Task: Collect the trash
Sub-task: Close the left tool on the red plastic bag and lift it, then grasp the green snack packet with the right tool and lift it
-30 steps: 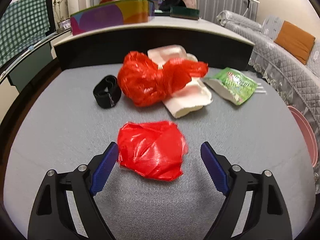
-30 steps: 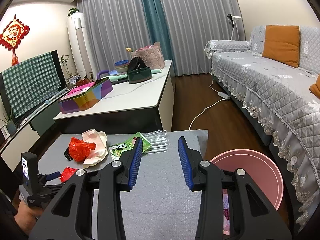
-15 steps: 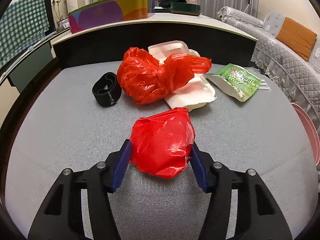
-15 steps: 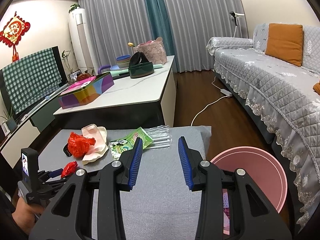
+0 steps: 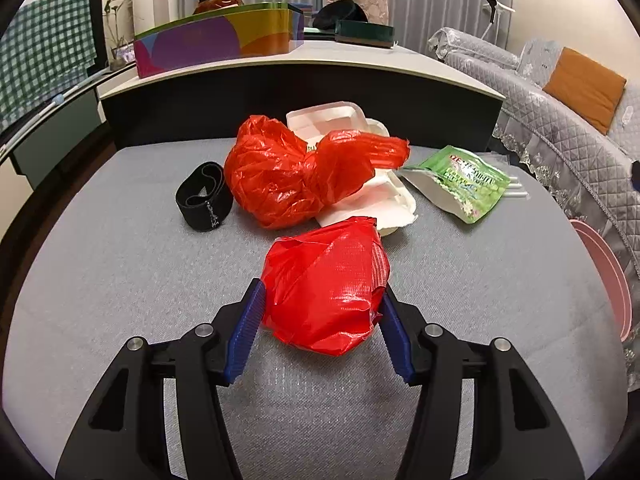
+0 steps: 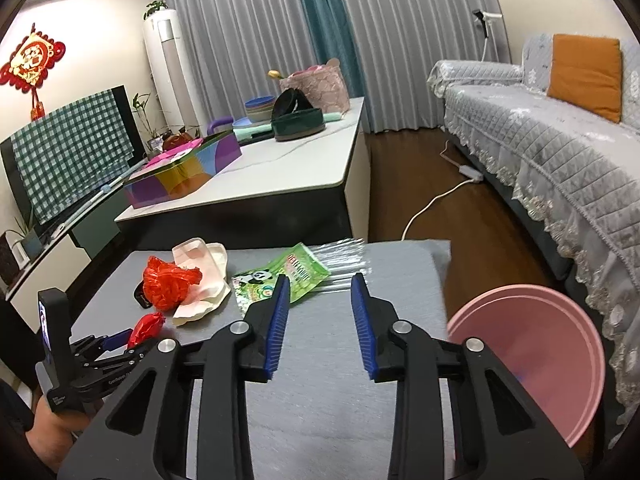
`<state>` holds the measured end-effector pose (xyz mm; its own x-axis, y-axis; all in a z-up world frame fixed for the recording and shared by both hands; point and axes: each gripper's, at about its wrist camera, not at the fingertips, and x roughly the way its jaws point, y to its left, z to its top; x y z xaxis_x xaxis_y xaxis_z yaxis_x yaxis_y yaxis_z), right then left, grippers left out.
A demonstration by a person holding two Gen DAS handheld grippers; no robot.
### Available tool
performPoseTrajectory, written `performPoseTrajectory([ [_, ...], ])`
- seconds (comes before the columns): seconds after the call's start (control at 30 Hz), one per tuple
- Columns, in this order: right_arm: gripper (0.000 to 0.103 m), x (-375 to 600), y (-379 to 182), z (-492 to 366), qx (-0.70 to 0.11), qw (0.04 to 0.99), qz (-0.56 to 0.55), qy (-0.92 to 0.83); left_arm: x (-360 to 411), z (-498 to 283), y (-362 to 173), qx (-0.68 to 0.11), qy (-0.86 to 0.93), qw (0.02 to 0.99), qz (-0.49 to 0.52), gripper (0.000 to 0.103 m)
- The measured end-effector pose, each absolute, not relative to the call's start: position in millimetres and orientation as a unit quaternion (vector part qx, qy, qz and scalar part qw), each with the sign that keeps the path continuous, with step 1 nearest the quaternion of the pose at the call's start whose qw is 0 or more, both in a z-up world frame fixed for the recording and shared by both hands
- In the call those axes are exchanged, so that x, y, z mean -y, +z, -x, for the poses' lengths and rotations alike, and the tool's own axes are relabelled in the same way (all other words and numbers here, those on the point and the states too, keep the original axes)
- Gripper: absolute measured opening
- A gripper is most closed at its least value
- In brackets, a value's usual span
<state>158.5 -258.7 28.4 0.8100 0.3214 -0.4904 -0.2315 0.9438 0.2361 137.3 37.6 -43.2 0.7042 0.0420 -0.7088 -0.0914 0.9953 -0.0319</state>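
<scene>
The grey table carries a black band, red bag, foam box and green packet.

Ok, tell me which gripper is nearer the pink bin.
Right. The right gripper hangs open above the grey mat, just left of the pink bin. The left gripper, across the mat, clamps the small red bag.

Right gripper open above grey mat; pink bin at right; left gripper pinching small red bag.
</scene>
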Motion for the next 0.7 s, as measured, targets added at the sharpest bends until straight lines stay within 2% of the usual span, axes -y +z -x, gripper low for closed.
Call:
performPoseTrajectory([
  [0.33,0.030,227.6,-0.1,-195.2,-0.302,0.934,-0.090,0.166,-44.1,-139.5,-36.1,-0.368,0.031,0.928,0.044,0.055],
  [0.7,0.031,173.6,-22.7,-226.2,-0.325,0.924,-0.038,0.196,-55.3,-142.6,-31.3,-0.358,0.028,0.932,0.053,0.055],
])
